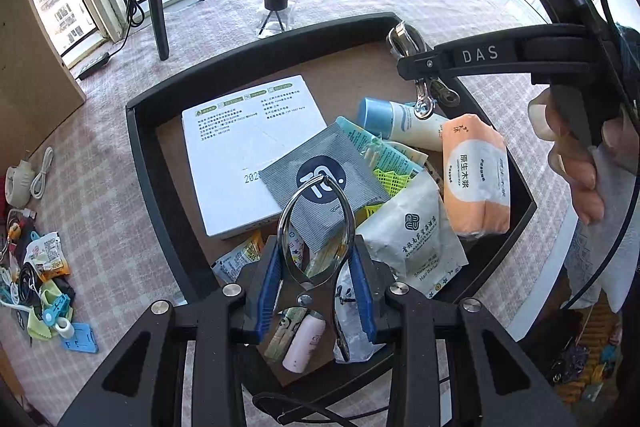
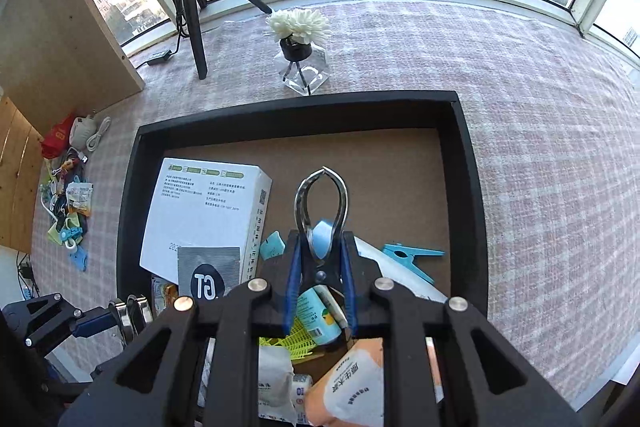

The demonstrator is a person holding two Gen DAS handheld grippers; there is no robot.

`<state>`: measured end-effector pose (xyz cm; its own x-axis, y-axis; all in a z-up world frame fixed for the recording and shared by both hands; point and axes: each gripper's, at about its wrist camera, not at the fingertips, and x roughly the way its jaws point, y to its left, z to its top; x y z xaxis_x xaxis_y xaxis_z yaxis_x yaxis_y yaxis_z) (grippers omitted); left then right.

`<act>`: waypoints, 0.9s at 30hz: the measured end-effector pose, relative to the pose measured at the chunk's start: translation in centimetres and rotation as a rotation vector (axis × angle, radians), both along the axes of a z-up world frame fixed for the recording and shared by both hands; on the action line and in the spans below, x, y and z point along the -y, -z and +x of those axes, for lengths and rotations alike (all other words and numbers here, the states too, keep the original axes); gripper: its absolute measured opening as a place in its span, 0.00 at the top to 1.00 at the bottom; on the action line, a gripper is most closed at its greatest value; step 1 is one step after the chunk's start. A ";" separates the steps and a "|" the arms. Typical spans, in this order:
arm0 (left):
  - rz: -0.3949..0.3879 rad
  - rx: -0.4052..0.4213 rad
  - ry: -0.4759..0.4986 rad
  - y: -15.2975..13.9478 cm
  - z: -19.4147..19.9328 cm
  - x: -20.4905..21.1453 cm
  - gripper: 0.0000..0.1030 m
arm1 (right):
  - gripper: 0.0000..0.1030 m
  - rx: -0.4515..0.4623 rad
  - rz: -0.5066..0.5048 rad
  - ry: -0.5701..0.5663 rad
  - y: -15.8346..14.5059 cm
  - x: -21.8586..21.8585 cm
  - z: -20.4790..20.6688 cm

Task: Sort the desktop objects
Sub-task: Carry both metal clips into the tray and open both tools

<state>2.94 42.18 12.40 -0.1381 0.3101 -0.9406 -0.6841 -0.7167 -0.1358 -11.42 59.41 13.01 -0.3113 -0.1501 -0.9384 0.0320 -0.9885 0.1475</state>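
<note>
A black-walled tray (image 2: 466, 163) holds the sorted items; its far half, toward 12 o'clock, is bare brown floor, and checked cloth (image 2: 520, 87) lies open beyond the right wall. A white box (image 1: 248, 147) fills the tray's 10 o'clock corner, long axis running 11 to 5, printed side up with "202" readable. On it lies a grey sachet (image 1: 324, 187) marked "TC". At 3 o'clock an orange tissue pack (image 1: 476, 175) reads "原生木浆", long axis near upright. A blue-capped bottle (image 1: 400, 119) points its cap toward 9. A white pouch (image 1: 416, 239) reads "Shower Cap".

The left gripper (image 1: 326, 179) hangs over the sachet, tips met, grasping nothing. The right gripper (image 2: 324, 169), stamped "DAS" in the left view, has tips closed and empty.
</note>
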 end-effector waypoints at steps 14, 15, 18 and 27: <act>0.046 -0.067 -0.080 -3.1 0.1 0.9 0.47 | 0.57 -0.079 0.020 0.005 -2.9 -0.3 1.5; 0.050 -0.077 -0.086 -3.5 0.3 1.2 0.47 | 0.57 -0.086 0.017 0.004 -3.3 -0.1 1.8; 0.055 -0.118 -0.098 -4.9 1.0 2.4 0.47 | 0.57 -0.113 0.010 -0.010 -4.6 0.9 2.7; 0.064 -0.173 -0.191 -7.3 1.7 8.6 0.44 | 0.56 -0.174 -0.011 -0.061 -7.4 5.8 6.0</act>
